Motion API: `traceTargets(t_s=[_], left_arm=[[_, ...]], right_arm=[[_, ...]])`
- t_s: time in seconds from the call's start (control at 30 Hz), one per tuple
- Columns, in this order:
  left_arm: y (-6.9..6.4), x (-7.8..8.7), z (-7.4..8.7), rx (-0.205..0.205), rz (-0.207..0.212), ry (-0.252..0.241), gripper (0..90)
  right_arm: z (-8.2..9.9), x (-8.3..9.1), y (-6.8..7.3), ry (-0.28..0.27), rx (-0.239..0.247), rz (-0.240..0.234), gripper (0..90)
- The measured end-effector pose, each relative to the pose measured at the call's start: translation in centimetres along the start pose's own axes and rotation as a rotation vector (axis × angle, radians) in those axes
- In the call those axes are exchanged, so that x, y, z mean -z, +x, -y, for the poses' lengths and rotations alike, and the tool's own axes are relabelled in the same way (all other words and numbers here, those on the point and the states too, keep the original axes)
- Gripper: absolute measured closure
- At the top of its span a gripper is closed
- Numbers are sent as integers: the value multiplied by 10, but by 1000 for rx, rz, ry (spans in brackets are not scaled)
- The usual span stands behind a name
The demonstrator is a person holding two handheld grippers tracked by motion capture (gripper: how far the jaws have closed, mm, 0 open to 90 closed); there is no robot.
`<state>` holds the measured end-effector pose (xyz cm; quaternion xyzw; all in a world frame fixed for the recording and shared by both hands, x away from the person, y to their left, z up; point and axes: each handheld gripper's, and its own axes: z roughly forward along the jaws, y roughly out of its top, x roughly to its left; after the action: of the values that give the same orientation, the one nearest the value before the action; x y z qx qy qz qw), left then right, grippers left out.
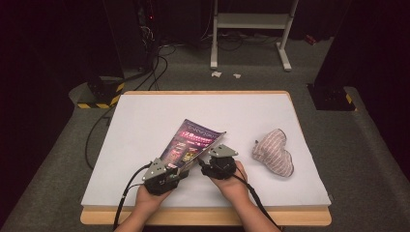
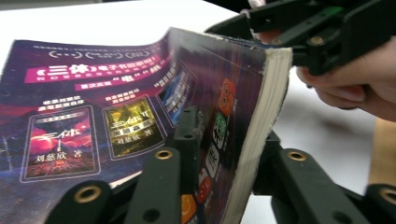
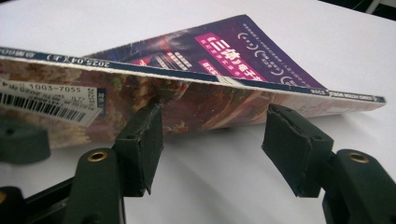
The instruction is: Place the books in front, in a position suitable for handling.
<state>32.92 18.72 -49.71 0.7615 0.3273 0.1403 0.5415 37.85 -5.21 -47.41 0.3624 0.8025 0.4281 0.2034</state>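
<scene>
Showing a paperback book (image 1: 196, 144) tilted up from the white table surface (image 1: 145, 121), near the front edge and slightly left of centre, with its purple cover facing up and left. Left gripper (image 1: 170, 169) meets the book at its near lower corner; in the left gripper view the 2 jaws straddle the book's (image 2: 140, 93) bottom edge, one over the cover and one behind the page block, and whether the pads press cannot be told. Right gripper (image 1: 207, 162) sits just beside the book's right-hand edge; in the right gripper view its 2 jaws stand well apart below the raised cover edge (image 3: 196, 79) with nothing between them, one pad (image 3: 140, 140) close under the underside. The left gripper view also shows the right gripper's (image 2: 322, 32) body against the book's upper corner. A striped cloth item (image 1: 274, 152) lies well apart to the right. Bare table stretches behind the book to the far edge and along the left side. A white metal frame (image 1: 251, 29) stands on the floor beyond.
</scene>
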Motion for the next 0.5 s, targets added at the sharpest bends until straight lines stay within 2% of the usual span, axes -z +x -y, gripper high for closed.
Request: traceTargets(t_s=[0.13, 0.23, 0.4, 0.5], left_arm=[[7, 5, -2, 17, 34, 9, 626], [10, 11, -2, 2, 49, 11, 592], [10, 18, 1, -10, 33, 18, 573], [9, 21, 6, -2, 34, 26, 565]], right_arm=[[-1, -1, -3, -2, -12, 3, 374], [-2, -1, -6, -3, -19, 5, 379], [-3, -1, -9, -2, -18, 9, 382], [-3, -1, -12, -3, -19, 11, 384]])
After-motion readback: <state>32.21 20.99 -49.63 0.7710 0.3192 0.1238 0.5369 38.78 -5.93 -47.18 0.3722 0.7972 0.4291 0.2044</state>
